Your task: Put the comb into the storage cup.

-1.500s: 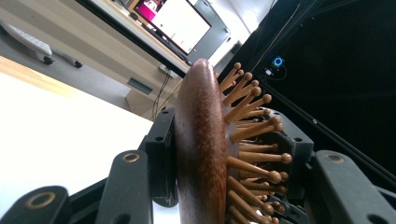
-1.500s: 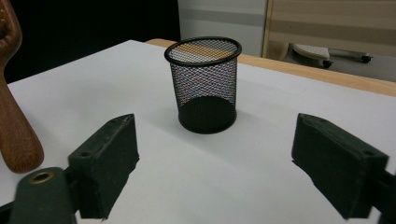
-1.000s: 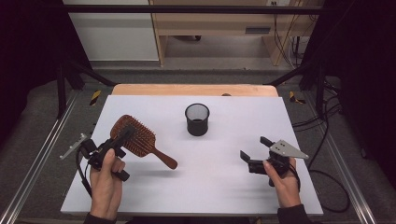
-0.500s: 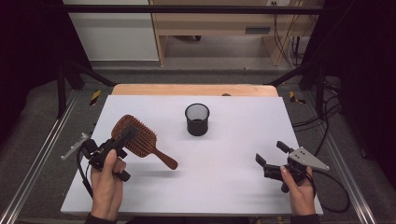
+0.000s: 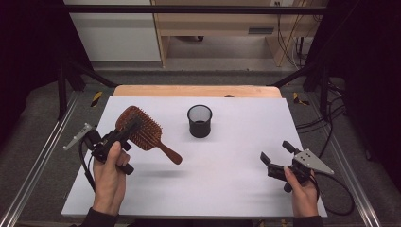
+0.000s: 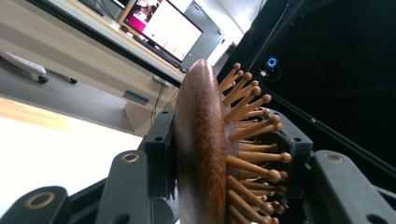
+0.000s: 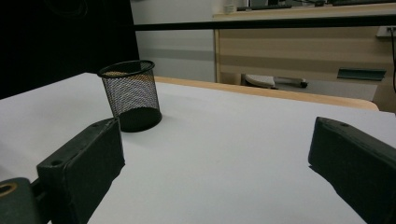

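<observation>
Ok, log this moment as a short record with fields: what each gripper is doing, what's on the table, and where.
left gripper: shut on the wooden paddle hairbrush, clamped at its head, lifted above the table
hairbrush pose: bristles toward one jaw, smooth back toward the other; handle points toward the table's middle
right gripper: open, holds nothing, near the table's right front
black mesh cup: upright, apart from both grippers, mid-table toward the far side
table: white top, wooden strip at far edge

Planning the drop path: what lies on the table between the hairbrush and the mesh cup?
Nothing: in the high view, bare white table separates the hairbrush, held in the left tongs, from the mesh cup.
</observation>
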A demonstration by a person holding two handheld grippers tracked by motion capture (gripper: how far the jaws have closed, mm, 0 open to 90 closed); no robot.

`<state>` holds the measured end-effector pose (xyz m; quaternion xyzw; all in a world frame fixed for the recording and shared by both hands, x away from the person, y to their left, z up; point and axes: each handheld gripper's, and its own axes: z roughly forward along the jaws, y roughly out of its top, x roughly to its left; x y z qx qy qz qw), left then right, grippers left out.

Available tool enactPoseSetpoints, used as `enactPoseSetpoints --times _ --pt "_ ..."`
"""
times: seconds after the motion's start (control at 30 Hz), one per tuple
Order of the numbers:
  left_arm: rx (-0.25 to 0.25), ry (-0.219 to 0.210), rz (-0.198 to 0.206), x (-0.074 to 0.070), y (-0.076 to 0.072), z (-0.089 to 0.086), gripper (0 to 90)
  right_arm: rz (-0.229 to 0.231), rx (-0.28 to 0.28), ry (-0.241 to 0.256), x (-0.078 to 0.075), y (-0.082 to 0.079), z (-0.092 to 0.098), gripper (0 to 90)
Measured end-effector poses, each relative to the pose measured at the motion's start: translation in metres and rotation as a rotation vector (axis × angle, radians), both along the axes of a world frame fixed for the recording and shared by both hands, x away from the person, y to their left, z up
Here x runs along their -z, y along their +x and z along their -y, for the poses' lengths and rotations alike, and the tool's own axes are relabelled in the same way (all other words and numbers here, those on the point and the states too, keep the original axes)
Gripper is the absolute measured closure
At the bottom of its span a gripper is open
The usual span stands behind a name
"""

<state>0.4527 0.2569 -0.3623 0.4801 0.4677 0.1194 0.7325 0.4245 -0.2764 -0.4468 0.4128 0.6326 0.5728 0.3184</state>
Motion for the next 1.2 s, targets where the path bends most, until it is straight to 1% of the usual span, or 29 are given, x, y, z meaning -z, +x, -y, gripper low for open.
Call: enactPoseSetpoints --times 0.07,0.17,0.2,0.37,0.53,0.63,0.8,0.9,1.0,1.07,1.2 --pt "0.004 0.015 0.000 -0.009 0.005 0.004 51.1 0.000 0.000 0.001 0.000 0.000 -0.001 3.7" --pt "0.017 0.030 0.011 -0.026 0.013 0.012 51.1 -0.005 0.000 0.001 0.001 0.001 -0.001 2.8" --pt "0.022 0.030 0.015 -0.030 0.015 0.014 51.1 -0.005 0.001 0.008 0.001 0.001 -0.002 2.8" --pt "0.040 0.047 0.035 -0.057 0.029 0.031 51.1 -0.007 -0.007 0.005 0.001 0.001 -0.006 2.8" --pt "0.039 0.075 0.049 -0.077 0.041 0.046 51.1 -0.005 -0.019 -0.001 0.001 0.002 -0.010 2.8" --pt "0.046 0.085 0.068 -0.088 0.049 0.057 51.1 -0.005 -0.029 -0.007 0.002 0.003 -0.012 2.8" --pt "0.049 0.097 0.085 -0.100 0.061 0.070 51.1 -0.007 -0.028 -0.002 0.002 0.003 -0.014 2.8" --pt "0.050 0.117 0.094 -0.105 0.067 0.077 51.1 -0.006 -0.031 0.004 0.001 0.003 -0.015 2.8" --pt "0.047 0.128 0.092 -0.106 0.073 0.083 51.1 -0.005 -0.032 0.006 0.001 0.004 -0.016 2.8" --pt "0.043 0.128 0.087 -0.106 0.077 0.086 51.1 -0.006 -0.033 0.006 0.001 0.004 -0.016 2.8" --pt "0.035 0.141 0.078 -0.104 0.085 0.089 51.1 -0.004 -0.032 0.011 0.002 0.004 -0.016 2.8"
